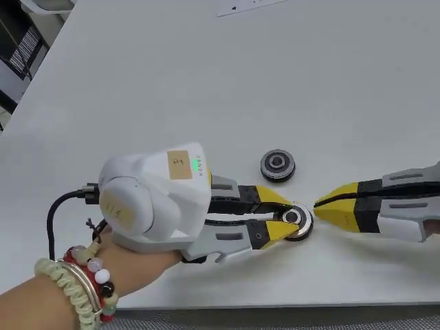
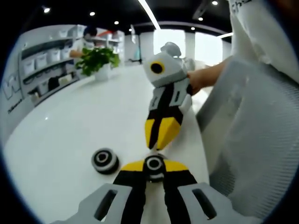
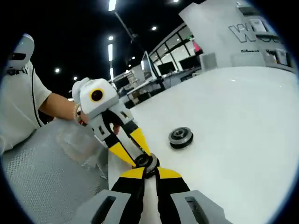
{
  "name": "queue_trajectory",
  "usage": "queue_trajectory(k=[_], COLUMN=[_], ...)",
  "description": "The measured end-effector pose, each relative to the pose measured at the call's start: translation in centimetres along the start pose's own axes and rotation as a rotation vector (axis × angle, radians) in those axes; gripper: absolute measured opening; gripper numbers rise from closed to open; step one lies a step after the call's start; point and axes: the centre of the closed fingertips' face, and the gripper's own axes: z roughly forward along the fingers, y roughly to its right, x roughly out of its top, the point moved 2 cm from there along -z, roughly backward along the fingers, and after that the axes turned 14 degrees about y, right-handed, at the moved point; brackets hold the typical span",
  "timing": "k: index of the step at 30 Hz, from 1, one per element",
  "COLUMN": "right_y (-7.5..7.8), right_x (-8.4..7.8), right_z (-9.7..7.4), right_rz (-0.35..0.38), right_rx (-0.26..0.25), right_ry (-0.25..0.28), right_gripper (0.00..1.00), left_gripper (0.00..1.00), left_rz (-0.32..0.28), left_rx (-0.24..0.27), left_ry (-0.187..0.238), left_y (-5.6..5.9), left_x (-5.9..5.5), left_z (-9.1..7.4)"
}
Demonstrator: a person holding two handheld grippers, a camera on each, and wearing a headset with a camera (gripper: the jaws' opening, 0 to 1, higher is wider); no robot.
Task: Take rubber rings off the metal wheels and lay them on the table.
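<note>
Your left gripper (image 1: 288, 220) is clamped on a wheel (image 1: 300, 221), one yellow jaw on each side of its rim, near the front edge of the table (image 1: 206, 82). The wheel lies flat with its hub facing up, so its axle stands upright, and being round it has no long axis across the table. A dark edge shows along the near side of its rim, below the lower jaw. In the head view the left gripper's body runs from your hand (image 1: 130, 260) at the lower left out toward the right. Your right gripper (image 1: 320, 205) comes in from the right edge and points left, so the two grippers lie nearly in one line, nose to nose, with the wheel between them. The right gripper's jaws are drawn together, leaving only a thin dark slit. Their tips sit right at the wheel's right edge, and you cannot tell from these views whether they pinch anything there. In the left gripper view the same yellow tips come down just above the held wheel. A second wheel (image 1: 278, 165) lies free on the table, just beyond the held one and slightly to its left. It is also flat with its hub up, and its black ring (image 1: 264, 166) sits around the rim.
</note>
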Motion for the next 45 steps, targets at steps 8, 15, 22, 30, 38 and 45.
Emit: queue_trajectory(k=[8, 15, 22, 30, 38, 45], right_y=[0.0, 0.3, 0.1, 0.5, 0.6, 0.9], right_x=[-0.3, -0.8, -1.2, -1.2, -1.0, -0.8], right_z=[0.0, 0.3, 0.8, 0.4, 0.4, 0.2], right_rz=[-0.158, -0.216, -0.297, -0.437, -0.445, -0.359], right_rx=[0.057, 0.069, 0.1, 0.095, 0.012, -0.027], right_ry=[-0.063, -0.099, -0.125, -0.172, -0.187, -0.158], right_gripper=[0.15, 0.18, 0.16, 0.04, 0.0, 0.0], left_gripper=[0.14, 0.14, 0.14, 0.14, 0.14, 0.14], left_rz=[-0.001, -0.003, -0.006, -0.008, -0.008, -0.004], left_rx=[0.001, 0.002, 0.004, 0.006, 0.014, 0.015], left_ry=[-0.001, 0.001, 0.002, 0.002, 0.001, -0.001], left_y=[0.0, 0.0, 0.0, -0.1, -0.1, -0.2], left_x=[0.0, 0.0, 0.0, 0.0, 0.0, 0.0], left_z=[0.0, 0.0, 0.0, 0.0, 0.0, 0.0])
